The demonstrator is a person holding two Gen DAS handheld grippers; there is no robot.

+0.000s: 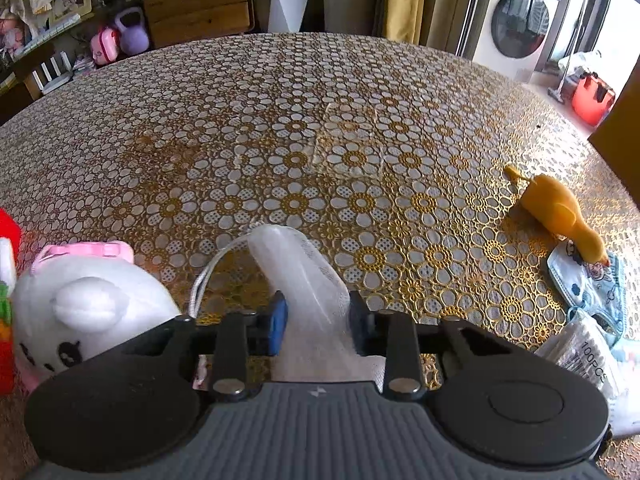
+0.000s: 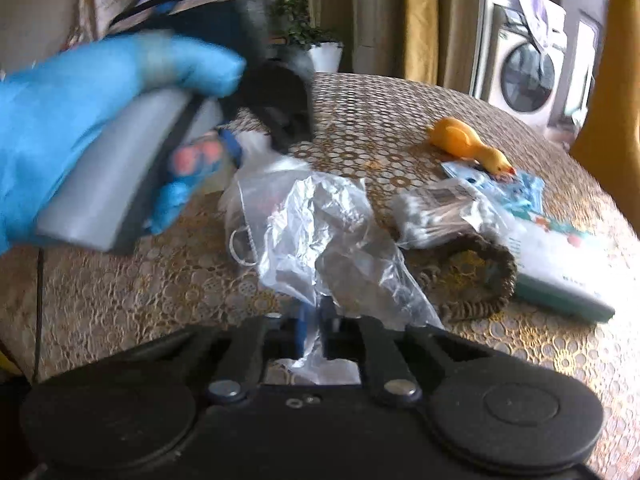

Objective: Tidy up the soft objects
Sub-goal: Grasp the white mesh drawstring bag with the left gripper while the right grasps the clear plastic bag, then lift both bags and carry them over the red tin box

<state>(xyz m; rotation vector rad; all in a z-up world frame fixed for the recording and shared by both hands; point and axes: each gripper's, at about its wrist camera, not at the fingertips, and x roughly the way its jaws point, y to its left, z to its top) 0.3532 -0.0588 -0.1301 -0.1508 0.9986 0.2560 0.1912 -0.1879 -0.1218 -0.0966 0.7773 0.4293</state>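
Note:
A crumpled clear plastic bag [image 2: 320, 224] with white looped cords inside lies on the flower-patterned table [image 1: 320, 120]. My right gripper [image 2: 314, 328] is shut on its near edge, a strip of film pinched between the blue pads. My left gripper [image 1: 318, 314], held by a blue-gloved hand [image 2: 80, 120], is shut on the bag's white far end [image 1: 304, 280], which fills the gap between its pads. In the right wrist view the left gripper [image 2: 256, 144] comes in from the upper left. A white plush cat [image 1: 80, 312] with a pink bow lies just left of it.
A yellow rubber duck [image 2: 468, 144] rests its beak on a blue cartoon pack [image 2: 520, 188]. A cotton swab pack [image 2: 440, 212] lies on a tipped woven basket [image 2: 480, 280], beside a white-and-green pack [image 2: 560, 264]. A red object [image 1: 8, 240] shows at the left edge.

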